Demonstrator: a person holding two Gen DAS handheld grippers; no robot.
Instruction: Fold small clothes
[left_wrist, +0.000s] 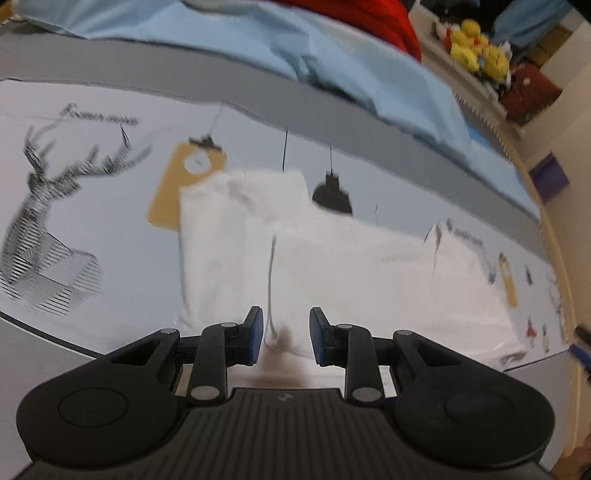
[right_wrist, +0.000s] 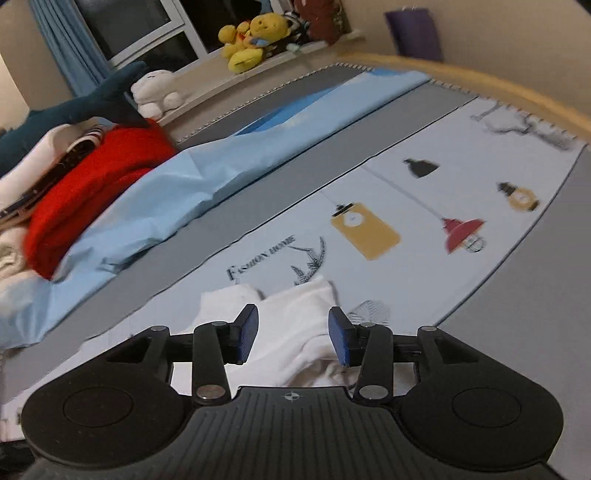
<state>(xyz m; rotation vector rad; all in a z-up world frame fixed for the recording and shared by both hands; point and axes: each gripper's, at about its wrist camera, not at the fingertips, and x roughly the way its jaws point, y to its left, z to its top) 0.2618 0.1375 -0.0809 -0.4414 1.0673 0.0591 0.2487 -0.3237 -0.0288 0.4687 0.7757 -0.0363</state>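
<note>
A small white garment (left_wrist: 332, 266) lies flat on the printed bed sheet (left_wrist: 92, 184), with a folded flap on its left part. My left gripper (left_wrist: 286, 334) is open, its blue pads (left_wrist: 257, 334) just above the garment's near edge, with nothing between them. In the right wrist view the white garment (right_wrist: 291, 325) lies rumpled under my right gripper (right_wrist: 293, 334), which is open with cloth showing in the gap between its blue pads (right_wrist: 341, 341); neither pad presses it.
A light blue cloth (right_wrist: 177, 184) and a red garment (right_wrist: 92, 184) on a clothes pile lie at the far side of the bed. Plush toys (right_wrist: 255, 37) sit on the window ledge. A wooden bed edge (right_wrist: 480, 77) curves on the right.
</note>
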